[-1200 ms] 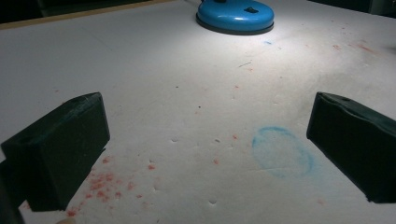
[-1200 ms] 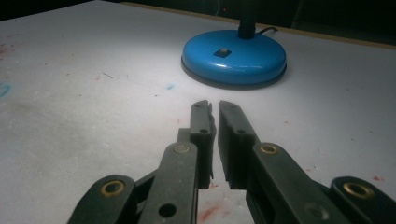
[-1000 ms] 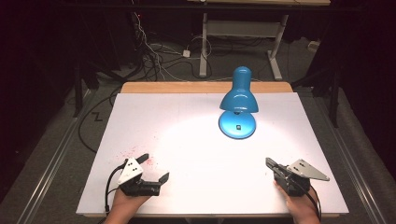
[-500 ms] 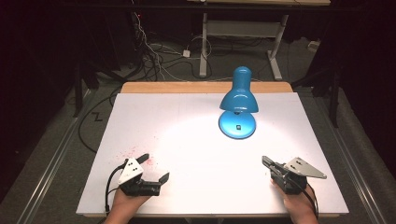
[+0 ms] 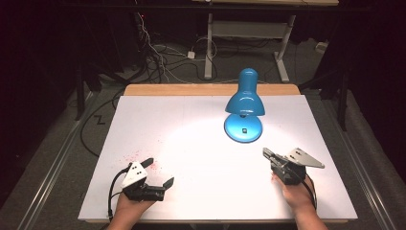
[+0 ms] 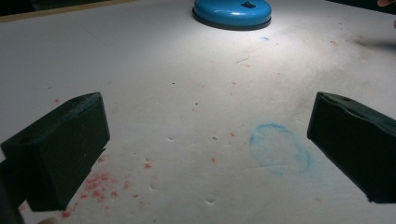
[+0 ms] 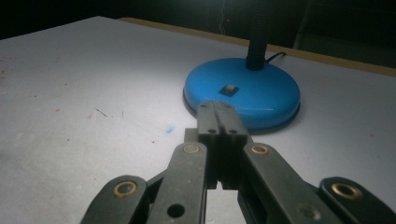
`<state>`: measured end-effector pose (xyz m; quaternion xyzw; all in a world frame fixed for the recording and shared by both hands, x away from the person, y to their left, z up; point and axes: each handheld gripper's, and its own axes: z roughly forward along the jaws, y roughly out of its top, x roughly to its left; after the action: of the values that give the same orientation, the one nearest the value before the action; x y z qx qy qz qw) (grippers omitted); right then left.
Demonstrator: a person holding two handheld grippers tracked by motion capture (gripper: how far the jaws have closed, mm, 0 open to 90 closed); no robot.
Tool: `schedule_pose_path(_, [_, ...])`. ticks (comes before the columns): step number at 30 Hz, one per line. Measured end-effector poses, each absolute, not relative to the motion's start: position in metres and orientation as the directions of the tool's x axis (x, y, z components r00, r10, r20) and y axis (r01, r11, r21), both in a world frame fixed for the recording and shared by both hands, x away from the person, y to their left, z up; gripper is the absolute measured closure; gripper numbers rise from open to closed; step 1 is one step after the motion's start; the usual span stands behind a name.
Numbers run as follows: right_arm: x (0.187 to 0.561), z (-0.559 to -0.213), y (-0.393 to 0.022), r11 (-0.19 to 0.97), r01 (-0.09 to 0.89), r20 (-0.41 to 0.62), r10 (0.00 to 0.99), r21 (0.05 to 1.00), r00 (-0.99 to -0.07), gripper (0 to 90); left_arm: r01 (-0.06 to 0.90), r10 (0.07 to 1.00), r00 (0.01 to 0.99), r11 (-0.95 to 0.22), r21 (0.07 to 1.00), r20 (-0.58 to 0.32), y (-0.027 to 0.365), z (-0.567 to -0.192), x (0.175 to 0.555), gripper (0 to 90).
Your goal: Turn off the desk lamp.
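Your right gripper (image 5: 266,153) has crept forward and a little left over the last second, and it now sits closer to the blue lamp (image 5: 244,108) than before, though still apart from it. Its jaws are pressed together with nothing between them, and in the right gripper view they point straight at the lamp's round base (image 7: 241,92), just short of the small switch (image 7: 229,89) on top.

Your left gripper (image 5: 158,171) has not moved: it rests at the near left of the white table (image 5: 191,143) with its jaws spread wide and empty, beside a scatter of red specks (image 6: 100,179). A faint blue ring mark (image 6: 279,149) lies on the surface between those jaws in the left gripper view.

The lamp stands where it stood, toward the far right of the table, its shade tipped down and casting a bright pool of light on the surface.
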<state>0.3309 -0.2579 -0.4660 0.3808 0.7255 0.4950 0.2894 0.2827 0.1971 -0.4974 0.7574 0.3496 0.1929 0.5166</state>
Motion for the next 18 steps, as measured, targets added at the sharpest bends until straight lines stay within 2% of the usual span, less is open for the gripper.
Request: schedule_pose_path(18, [0.387, -0.461, -0.236, 0.229, 0.300, -0.034, 0.842, 0.926, -0.538, 90.0, 0.332, 0.711, 0.700, -0.234, 0.914, -0.073, 0.197, -0.497, 0.284, 0.0])
